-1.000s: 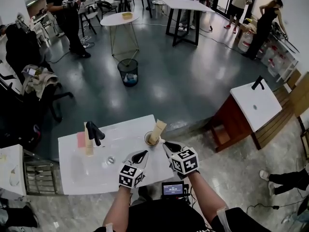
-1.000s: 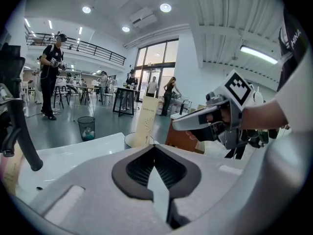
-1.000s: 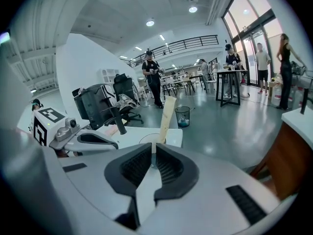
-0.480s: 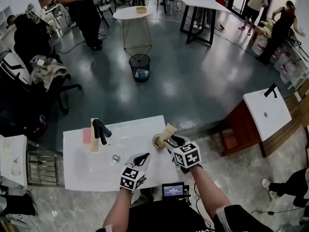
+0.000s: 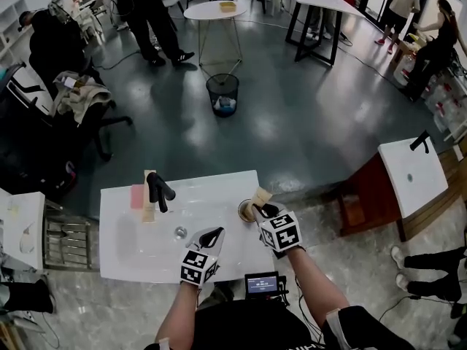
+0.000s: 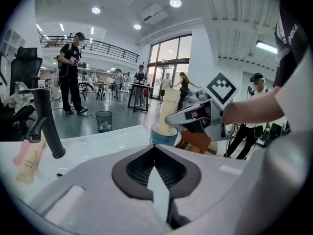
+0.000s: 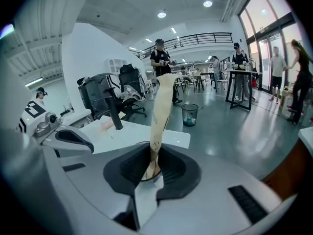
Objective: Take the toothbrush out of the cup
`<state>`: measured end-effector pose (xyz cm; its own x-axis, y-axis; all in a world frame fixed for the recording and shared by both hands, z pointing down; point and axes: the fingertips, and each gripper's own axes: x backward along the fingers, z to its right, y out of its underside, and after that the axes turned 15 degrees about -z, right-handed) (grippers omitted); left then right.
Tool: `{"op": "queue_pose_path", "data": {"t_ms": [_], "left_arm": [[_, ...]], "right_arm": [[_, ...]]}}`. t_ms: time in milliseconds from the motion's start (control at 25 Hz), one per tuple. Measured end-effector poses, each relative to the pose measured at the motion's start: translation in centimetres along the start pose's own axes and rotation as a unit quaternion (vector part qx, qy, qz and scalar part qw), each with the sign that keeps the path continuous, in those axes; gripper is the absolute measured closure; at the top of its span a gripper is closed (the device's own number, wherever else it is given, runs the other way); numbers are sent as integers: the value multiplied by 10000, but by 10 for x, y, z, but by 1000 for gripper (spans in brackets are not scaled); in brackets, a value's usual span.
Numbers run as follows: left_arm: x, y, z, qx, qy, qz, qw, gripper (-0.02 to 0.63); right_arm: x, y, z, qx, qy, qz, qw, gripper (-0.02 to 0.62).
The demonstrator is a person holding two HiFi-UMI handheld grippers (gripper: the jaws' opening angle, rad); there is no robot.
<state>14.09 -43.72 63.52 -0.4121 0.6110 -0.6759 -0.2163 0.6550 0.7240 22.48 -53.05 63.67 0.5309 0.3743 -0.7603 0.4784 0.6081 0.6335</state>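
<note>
**A:** What's new with the right gripper (image 7: pixel 153 161)?

**B:** Its jaws have just been closing. They pinch the toothbrush (image 7: pixel 160 109), which stands in the cup (image 5: pixel 246 211) by the tabletop's (image 5: pixel 131 250) right edge.

**A:** And the left gripper (image 6: pixel 155 153)?

**B:** Jaws together, empty. Lifting comes next, I think.

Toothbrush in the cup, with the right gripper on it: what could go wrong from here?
The right gripper, whose jaws have just been closing, seems to pinch the toothbrush low, near the rim; the tall leaning pack could slip or swing. The cup stands free near the edge of the counter, and the left gripper is not holding it, so it may tip.
</note>
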Motion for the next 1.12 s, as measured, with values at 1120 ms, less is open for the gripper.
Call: {"op": "queue_pose_path", "data": {"t_ms": [1120], "left_arm": [[9,-28,25,-320,260,446,9982,597]], "right_arm": [[102,-38,-10,-230,378,1279,9908,548]]}}
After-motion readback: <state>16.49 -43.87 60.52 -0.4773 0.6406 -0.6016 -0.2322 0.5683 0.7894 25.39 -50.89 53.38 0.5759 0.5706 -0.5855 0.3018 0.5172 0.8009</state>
